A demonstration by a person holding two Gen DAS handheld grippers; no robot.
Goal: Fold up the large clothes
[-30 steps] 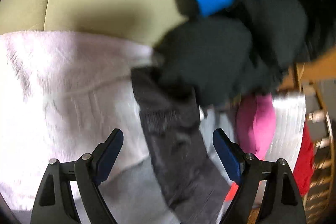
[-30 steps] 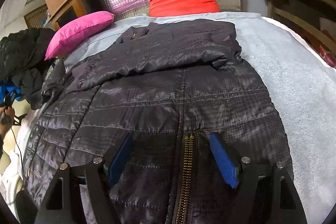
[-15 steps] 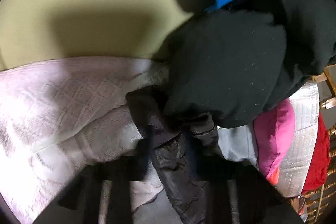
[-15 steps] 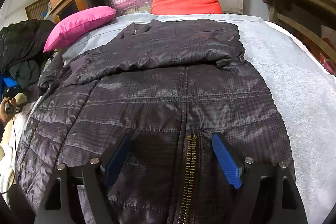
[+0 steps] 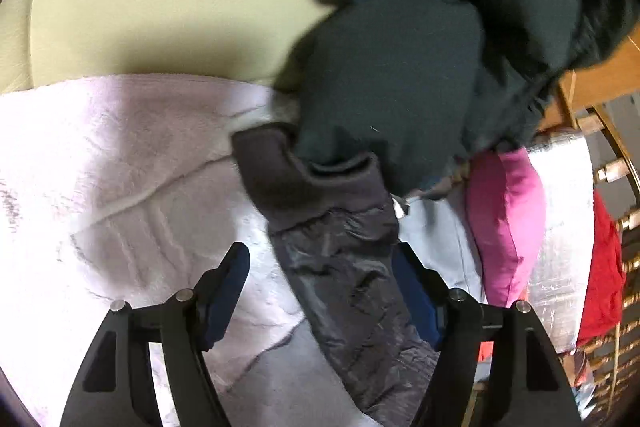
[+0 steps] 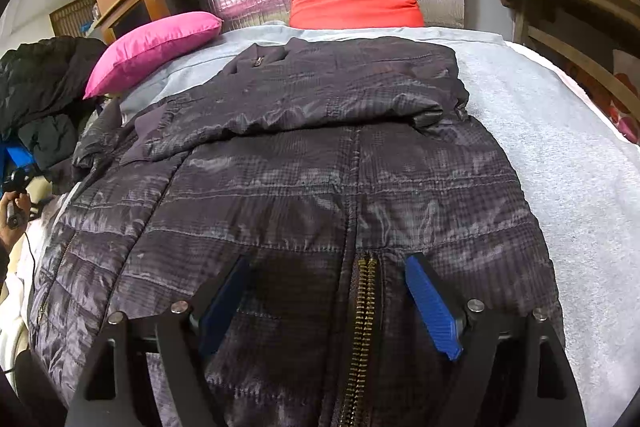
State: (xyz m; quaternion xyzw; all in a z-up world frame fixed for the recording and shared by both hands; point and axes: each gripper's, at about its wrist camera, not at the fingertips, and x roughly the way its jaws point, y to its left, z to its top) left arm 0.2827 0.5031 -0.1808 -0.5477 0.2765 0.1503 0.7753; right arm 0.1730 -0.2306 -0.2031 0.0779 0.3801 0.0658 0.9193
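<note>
The quilted jacket [image 6: 320,163] is spread front-up on the bed [image 6: 560,155], one sleeve already folded across the chest. The right tongs [image 6: 328,291] are held apart over the hem at six o'clock, straddling the brass zipper [image 6: 362,315], apparently to steady the body. The left tongs [image 5: 320,287] are likewise apart, with the other sleeve [image 5: 340,267] lying between them, its knit cuff [image 5: 288,179] toward twelve o'clock, seemingly lined up for a grasp. Beyond the cuff a dark garment pile [image 5: 420,67] crowds one o'clock; the pale towel [image 5: 120,167] at nine o'clock and bare bed at three o'clock leave room.
</note>
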